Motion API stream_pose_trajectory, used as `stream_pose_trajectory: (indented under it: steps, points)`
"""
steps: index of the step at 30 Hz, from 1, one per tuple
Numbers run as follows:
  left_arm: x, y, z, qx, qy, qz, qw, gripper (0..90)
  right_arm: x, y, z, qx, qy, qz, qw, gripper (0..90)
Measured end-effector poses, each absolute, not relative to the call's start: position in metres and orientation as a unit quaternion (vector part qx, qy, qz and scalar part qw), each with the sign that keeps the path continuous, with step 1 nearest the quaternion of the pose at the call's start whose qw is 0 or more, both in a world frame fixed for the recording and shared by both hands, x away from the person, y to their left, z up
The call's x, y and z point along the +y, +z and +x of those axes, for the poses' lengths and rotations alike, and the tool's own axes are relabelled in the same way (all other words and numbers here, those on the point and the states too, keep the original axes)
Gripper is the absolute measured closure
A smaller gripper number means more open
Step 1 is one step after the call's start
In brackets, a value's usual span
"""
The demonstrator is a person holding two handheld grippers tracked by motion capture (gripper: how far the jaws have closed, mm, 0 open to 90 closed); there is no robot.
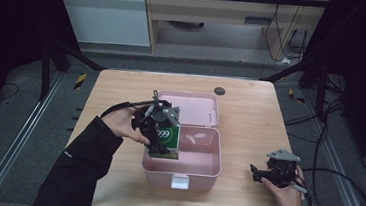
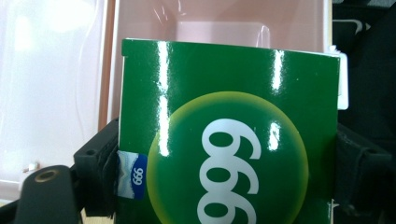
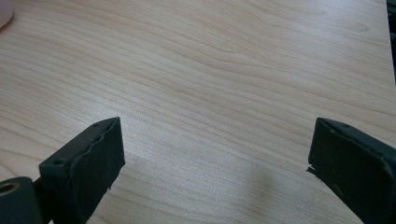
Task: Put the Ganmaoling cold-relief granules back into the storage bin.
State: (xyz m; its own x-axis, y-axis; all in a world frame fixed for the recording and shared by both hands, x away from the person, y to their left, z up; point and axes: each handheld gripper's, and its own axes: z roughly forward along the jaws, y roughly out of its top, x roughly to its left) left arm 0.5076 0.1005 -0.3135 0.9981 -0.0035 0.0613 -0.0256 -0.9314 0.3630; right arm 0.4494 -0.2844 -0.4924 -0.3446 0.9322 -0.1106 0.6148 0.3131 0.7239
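A green box (image 1: 170,136) printed with a white "999" hangs over the left side of an open pink plastic case (image 1: 214,158). My left gripper (image 1: 163,149) is shut on it, pointing down into the case. In the left gripper view the green box (image 2: 229,140) sits between the two black jaws, pressed on both sides, with the pink case (image 2: 219,21) behind it. My right gripper (image 1: 257,174) rests at the table's right front, held by a hand. In the right gripper view my right gripper (image 3: 215,154) stands open, nothing between its jaws, over bare wood.
The case's lid (image 1: 200,107) lies open flat behind the case. A small dark round spot (image 1: 219,90) sits near the wooden table's (image 1: 121,92) far edge. Cables (image 1: 333,196) trail off the right side.
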Motion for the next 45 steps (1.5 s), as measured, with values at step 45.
stream_pose_trajectory:
  steps: [45]
  points:
    - [0.098, -0.364, 0.514, -0.005, 0.001, 0.988, 0.157, 14.2, -0.284, -0.492, 0.449, 0.766, 0.294, 0.505, 0.269, 3.8]
